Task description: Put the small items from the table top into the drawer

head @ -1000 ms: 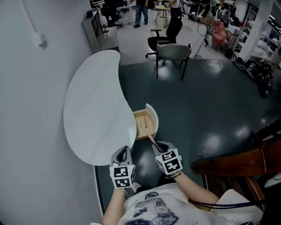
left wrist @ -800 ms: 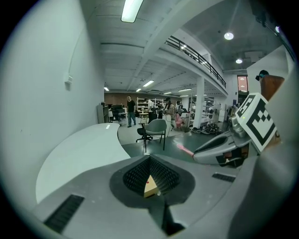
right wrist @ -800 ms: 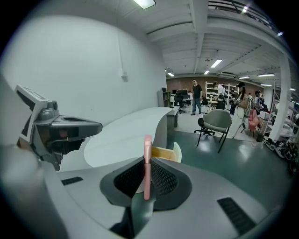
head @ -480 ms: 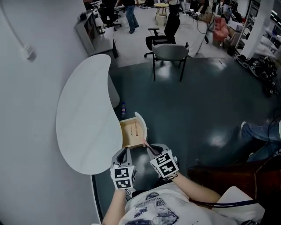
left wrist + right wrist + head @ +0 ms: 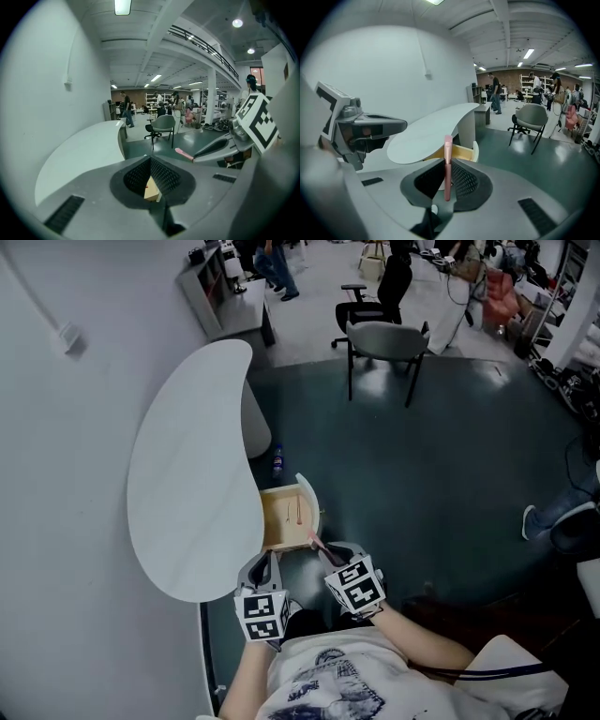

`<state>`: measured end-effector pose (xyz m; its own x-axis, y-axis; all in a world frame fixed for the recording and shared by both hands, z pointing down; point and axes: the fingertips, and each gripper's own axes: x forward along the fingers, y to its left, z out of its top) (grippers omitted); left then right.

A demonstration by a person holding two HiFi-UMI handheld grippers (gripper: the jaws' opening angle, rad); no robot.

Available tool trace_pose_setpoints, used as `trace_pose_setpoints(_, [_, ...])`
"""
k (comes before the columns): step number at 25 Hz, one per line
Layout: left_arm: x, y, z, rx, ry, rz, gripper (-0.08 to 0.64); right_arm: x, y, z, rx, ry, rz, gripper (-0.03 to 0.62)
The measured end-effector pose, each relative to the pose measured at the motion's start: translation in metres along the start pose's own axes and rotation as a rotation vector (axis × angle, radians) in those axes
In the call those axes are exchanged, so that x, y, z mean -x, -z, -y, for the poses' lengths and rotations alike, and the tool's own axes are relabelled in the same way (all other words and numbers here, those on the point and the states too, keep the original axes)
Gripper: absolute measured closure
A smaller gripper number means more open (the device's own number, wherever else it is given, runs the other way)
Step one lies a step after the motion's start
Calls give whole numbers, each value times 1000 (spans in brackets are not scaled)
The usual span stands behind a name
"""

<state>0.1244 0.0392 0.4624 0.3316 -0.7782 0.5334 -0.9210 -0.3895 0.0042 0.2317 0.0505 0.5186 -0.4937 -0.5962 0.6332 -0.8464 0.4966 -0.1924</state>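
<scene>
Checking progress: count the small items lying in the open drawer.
2. One thin stick lies on the drawer floor, and a second stick lies right beside it, parallel. The drawer's inner end runs under the table, so more may be hidden.

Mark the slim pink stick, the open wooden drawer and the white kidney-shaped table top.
slim pink stick [image 5: 448, 161]: right gripper view, middle of its shaft.
open wooden drawer [image 5: 274, 526]: head view, bare floor.
white kidney-shaped table top [image 5: 187, 484]: head view, centre of the surface.
</scene>
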Motion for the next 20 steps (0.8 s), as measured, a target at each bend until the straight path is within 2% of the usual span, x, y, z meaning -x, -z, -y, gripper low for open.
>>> trace_pose_setpoints(5, [-17,2,-10,5,-17,-26,535,-17,1,7,-19,-19,-14,534])
trace_pose_setpoints(9, [-36,2,-19,8,-2,-47,535,-34,0,16,-39,-13,-44,534])
trace_pose_setpoints(20, [-110,-27,-76,13,76,-82,536,-98,-48,44,-84,53,-94,534])
